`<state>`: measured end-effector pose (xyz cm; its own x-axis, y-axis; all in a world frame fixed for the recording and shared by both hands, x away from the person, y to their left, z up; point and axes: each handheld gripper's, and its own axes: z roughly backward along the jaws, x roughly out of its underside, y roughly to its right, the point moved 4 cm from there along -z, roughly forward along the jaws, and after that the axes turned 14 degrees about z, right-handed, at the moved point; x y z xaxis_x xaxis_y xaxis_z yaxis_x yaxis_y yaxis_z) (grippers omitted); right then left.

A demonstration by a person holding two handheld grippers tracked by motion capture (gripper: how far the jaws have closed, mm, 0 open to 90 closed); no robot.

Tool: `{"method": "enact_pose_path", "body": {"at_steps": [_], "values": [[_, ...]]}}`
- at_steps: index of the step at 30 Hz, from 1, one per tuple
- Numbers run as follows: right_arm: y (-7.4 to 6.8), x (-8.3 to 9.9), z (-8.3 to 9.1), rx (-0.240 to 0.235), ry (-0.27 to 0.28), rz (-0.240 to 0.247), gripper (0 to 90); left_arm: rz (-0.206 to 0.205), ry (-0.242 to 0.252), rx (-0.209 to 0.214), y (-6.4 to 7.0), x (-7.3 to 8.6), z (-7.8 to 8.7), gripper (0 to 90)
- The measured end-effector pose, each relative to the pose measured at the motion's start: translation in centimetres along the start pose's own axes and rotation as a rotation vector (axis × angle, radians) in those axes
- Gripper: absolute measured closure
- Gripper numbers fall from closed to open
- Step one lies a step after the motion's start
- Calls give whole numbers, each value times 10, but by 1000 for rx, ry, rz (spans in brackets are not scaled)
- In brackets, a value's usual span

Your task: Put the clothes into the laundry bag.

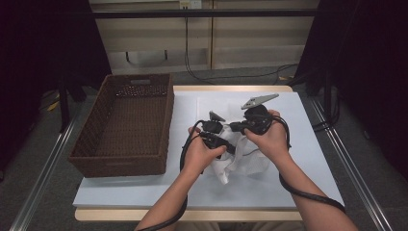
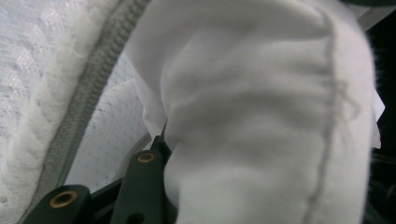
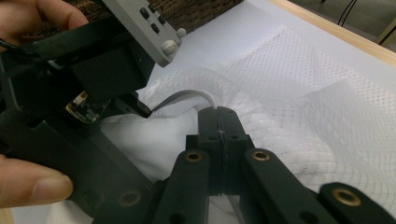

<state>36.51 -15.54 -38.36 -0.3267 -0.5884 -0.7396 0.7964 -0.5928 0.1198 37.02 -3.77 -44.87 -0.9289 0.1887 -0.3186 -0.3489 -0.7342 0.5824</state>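
I have both grippers on the white garment (image 1: 240, 159), bunched mid-table between my hands: the left gripper (image 2: 161, 140) is pinched on a fold, the right gripper (image 3: 218, 122) clamped on its grey-edged hem. Folding looks barely started, I judge. The cloth hides my left jaw tips. Farther off, the wicker basket (image 1: 125, 159) sits empty.

The high view is looking forward and down over the table (image 1: 308, 144). Both gripper views are looking along their jaws, pressing very close to the white garment (image 2: 252, 121), sharing it.
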Motion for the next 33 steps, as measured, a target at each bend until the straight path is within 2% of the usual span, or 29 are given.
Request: {"method": "enact_pose_path", "body": {"at_steps": [1, 3, 4, 5, 9, 11, 15, 16, 17, 18, 33], "values": [[0, 0, 0, 0, 1, 0, 900, -25, -19, -6, -2, 0, 1, 605], [0, 0, 0, 1, 3, -3, 900, -35, -27, -6, -2, -1, 2, 605], [0, 0, 1, 2, -1, -9, 900, -9, -5, 1, 0, -2, 1, 605], [0, 0, 1, 1, -1, -7, 900, -41, -34, -12, -3, -2, 3, 605], [0, 1, 3, 7, -1, -4, 900, -43, -30, -13, -1, -3, 3, 604], [0, 1, 3, 3, 6, -3, 900, -58, -39, -13, -1, -3, 3, 604], [1, 2, 5, 6, 1, -6, 900, -54, -31, -20, 0, -5, 1, 603], [1, 3, 5, 3, 1, -2, 900, -12, -1, -12, 3, -5, -1, 603], [1, 3, 5, 2, 1, -3, 900, -42, -22, -22, 1, -5, 0, 603], [1, 3, 5, 3, 1, -3, 900, -53, -31, -22, 1, -6, 0, 603], [1, 2, 7, 13, 5, -5, 900, -54, -16, -24, 1, -10, -2, 603]]}}
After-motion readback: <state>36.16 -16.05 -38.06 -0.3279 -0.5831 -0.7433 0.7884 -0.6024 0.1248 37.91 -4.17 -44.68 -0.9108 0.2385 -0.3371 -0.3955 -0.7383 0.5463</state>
